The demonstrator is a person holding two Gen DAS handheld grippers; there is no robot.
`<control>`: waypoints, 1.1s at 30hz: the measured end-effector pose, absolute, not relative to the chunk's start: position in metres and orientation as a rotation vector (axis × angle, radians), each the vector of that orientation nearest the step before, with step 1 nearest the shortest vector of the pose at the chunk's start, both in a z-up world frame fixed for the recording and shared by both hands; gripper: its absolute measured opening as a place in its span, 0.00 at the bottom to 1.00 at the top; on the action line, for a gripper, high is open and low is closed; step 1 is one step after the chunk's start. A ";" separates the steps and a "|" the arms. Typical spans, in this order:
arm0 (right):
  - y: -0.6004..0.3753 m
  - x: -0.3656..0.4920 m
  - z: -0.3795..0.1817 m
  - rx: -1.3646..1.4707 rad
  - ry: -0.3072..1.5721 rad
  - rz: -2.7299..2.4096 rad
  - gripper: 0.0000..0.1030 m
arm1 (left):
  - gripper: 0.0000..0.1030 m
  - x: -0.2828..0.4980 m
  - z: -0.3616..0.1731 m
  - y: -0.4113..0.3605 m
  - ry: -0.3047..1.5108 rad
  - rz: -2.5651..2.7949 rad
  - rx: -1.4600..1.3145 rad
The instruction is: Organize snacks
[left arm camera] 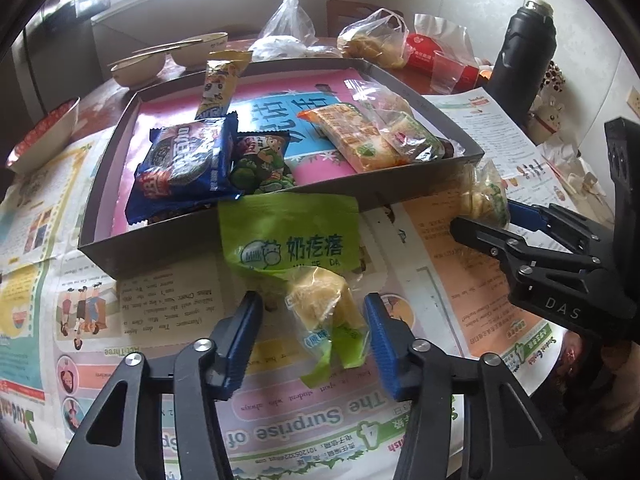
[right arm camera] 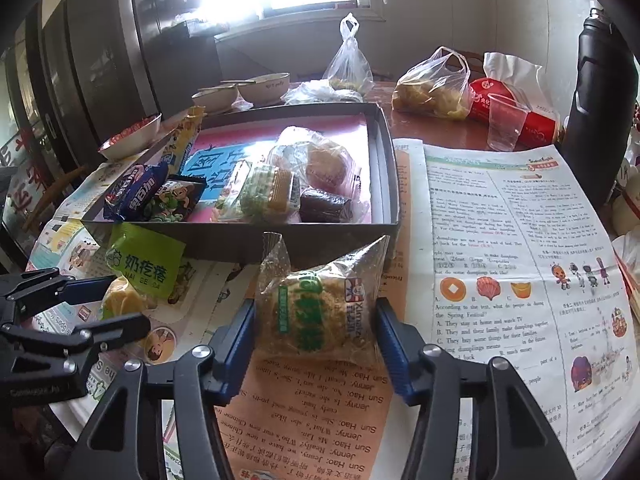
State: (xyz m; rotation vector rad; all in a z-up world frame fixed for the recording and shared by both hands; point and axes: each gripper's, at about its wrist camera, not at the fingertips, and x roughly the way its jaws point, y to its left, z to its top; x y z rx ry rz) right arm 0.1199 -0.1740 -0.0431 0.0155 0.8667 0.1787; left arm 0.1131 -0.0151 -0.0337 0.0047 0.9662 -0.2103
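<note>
L tool [left arm camera: 312, 336] part-spread round green snack bag [left arm camera: 316, 308], no clear contact; R tool [right arm camera: 316, 336] pinching clear cake pack [right arm camera: 320, 312].

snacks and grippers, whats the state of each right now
left gripper: fingers around the green milk snack bag, gaps both sides
right gripper: fingers pressing the clear noodle snack pack
box: open, holding several snacks
plastic cup: upright, looks empty
black bottle: upright, capped

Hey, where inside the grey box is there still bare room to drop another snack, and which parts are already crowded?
Free: the grey box floor is bare in the middle, between the blue cookie pack and the orange wafer pack, and toward the far wall. Crowded: the near-left corner with the cookie pack and green pea bag, and the right side, piled with clear-wrapped pastries.
</note>
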 end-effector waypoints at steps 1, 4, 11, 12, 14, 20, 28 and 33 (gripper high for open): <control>-0.175 0.120 -0.043 0.020 0.867 0.181 0.55 | 0.48 0.113 -0.033 -0.014 0.966 -0.213 -0.001; -0.176 0.118 -0.040 0.033 0.864 0.190 0.55 | 0.35 0.113 -0.033 -0.008 0.970 -0.224 -0.021; -0.179 0.114 -0.030 0.055 0.838 0.204 0.54 | 0.33 0.110 -0.025 0.004 0.951 -0.232 -0.068; -0.179 0.114 -0.029 0.057 0.836 0.204 0.54 | 0.33 0.110 -0.023 0.006 0.944 -0.232 -0.073; -0.180 0.112 -0.028 0.060 0.830 0.206 0.54 | 0.33 0.109 -0.018 0.010 0.929 -0.225 -0.081; -0.180 0.110 -0.022 0.068 0.810 0.211 0.54 | 0.33 0.106 -0.008 0.023 0.902 -0.202 -0.106; -0.178 0.109 -0.015 0.071 0.793 0.214 0.54 | 0.33 0.100 0.010 0.035 0.850 -0.195 -0.137; -0.179 0.109 -0.010 0.074 0.777 0.212 0.54 | 0.33 0.097 0.017 0.036 0.826 -0.192 -0.140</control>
